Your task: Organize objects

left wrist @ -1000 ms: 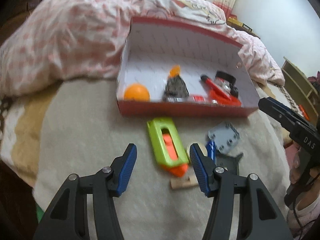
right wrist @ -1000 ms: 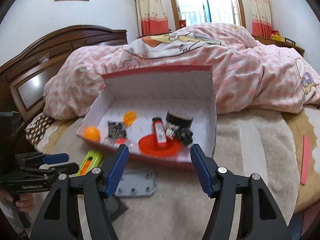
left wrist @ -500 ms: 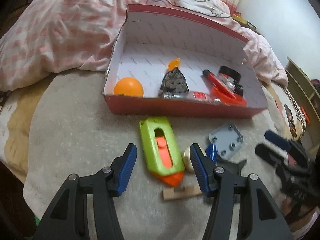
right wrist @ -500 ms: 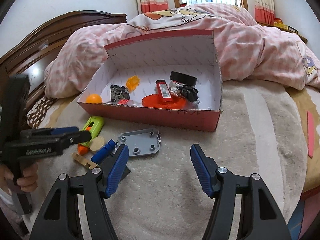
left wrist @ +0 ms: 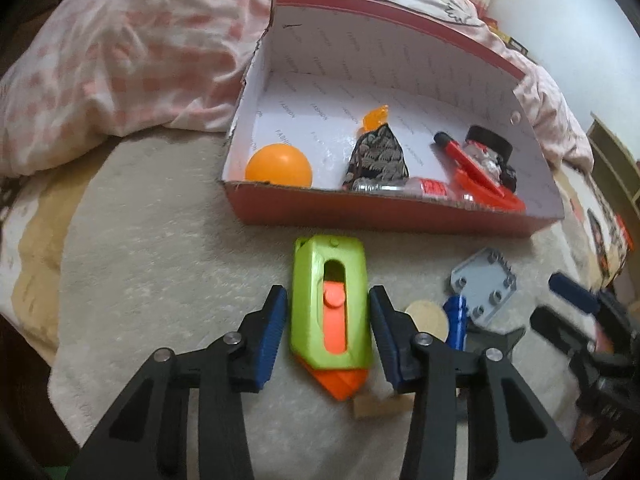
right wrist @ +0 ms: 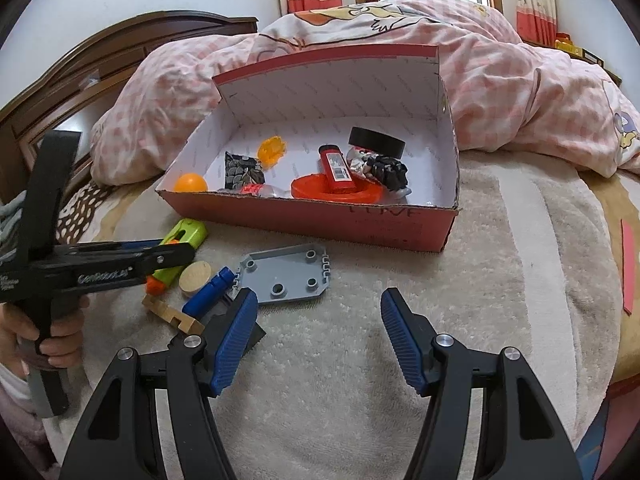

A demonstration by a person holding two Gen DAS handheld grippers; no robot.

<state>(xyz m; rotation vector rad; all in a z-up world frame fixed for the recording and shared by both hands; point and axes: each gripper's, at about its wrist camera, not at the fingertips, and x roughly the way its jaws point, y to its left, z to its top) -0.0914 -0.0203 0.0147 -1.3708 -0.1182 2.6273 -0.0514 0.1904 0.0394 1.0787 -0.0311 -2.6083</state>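
A green cutter with an orange slider and tip [left wrist: 330, 304] lies on the beige blanket in front of the red box [left wrist: 400, 216]. My left gripper [left wrist: 328, 294] straddles it and its jaws are closing, the blue pads a sliver away from its sides. In the right wrist view the left gripper [right wrist: 176, 256] covers part of the cutter [right wrist: 188, 232]. My right gripper [right wrist: 319, 296] hangs open over bare blanket, just short of a grey studded plate [right wrist: 286, 278]. Nothing is between its fingers.
Beside the cutter lie a wooden disc [left wrist: 426, 316], a blue cylinder [left wrist: 456, 320], a wooden block [right wrist: 172, 314] and a black flat piece [right wrist: 248, 330]. The box holds an orange ball [left wrist: 279, 166], a patterned pouch, a red tube and other items. A pink quilt [right wrist: 500, 80] lies behind.
My left gripper has moved forward and down over the cutter and its jaws have narrowed around it. The right gripper has dropped lower, so the loose pieces now show ahead of it.
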